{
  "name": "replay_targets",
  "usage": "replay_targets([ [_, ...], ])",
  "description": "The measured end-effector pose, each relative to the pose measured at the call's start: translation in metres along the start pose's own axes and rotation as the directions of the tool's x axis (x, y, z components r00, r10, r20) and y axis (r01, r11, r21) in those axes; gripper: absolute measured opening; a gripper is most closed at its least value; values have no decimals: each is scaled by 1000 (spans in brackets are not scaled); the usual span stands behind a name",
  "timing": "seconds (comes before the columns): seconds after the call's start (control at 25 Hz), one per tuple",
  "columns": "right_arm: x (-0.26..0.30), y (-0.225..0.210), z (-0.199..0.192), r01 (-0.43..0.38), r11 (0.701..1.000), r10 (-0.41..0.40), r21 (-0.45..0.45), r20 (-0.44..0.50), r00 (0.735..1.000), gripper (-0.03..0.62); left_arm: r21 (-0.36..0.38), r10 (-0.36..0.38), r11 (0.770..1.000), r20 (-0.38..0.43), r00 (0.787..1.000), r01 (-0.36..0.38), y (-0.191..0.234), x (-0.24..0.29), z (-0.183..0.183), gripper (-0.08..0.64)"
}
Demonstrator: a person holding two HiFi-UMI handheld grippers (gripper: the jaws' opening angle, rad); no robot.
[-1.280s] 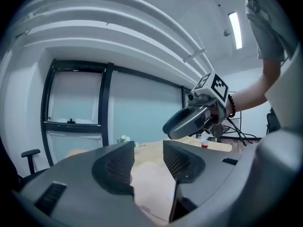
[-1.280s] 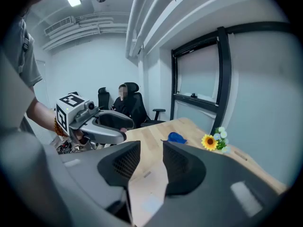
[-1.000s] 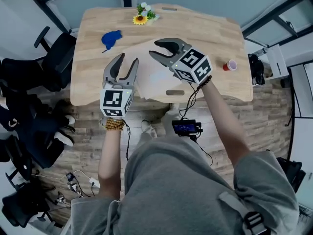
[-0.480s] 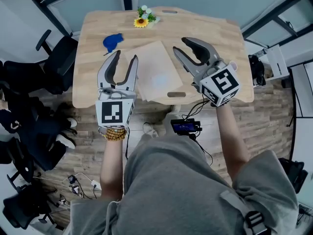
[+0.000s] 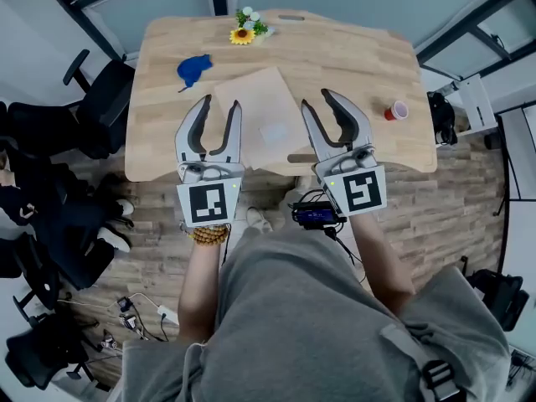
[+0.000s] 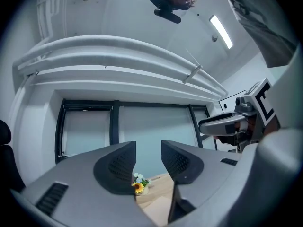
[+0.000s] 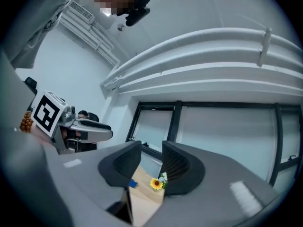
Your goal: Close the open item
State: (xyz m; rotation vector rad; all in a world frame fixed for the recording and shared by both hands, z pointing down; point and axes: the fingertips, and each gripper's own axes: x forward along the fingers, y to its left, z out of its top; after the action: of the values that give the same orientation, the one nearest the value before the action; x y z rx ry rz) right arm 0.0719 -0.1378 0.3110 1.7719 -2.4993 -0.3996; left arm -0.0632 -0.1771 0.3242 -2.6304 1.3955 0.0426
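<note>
Left gripper (image 5: 221,104) and right gripper (image 5: 316,99) are held side by side over the near edge of the table (image 5: 352,57), jaws parted and empty; the left jaws have just been narrowed. Between and beyond them, the tan folder (image 5: 266,115) is seen lying flat and untouched, with a sunflower (image 5: 242,35) at the far edge

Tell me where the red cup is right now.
In the head view the red cup is on the wooden table near its right edge, just right of the right hand-held gripper.
</note>
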Motion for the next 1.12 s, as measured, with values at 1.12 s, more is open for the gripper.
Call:
replay_targets([
  [1.12,-48,88,-58,21,993,-17,114,-42,999,58,2,144,990,-56,988,-144,-35,-70,-62,115],
])
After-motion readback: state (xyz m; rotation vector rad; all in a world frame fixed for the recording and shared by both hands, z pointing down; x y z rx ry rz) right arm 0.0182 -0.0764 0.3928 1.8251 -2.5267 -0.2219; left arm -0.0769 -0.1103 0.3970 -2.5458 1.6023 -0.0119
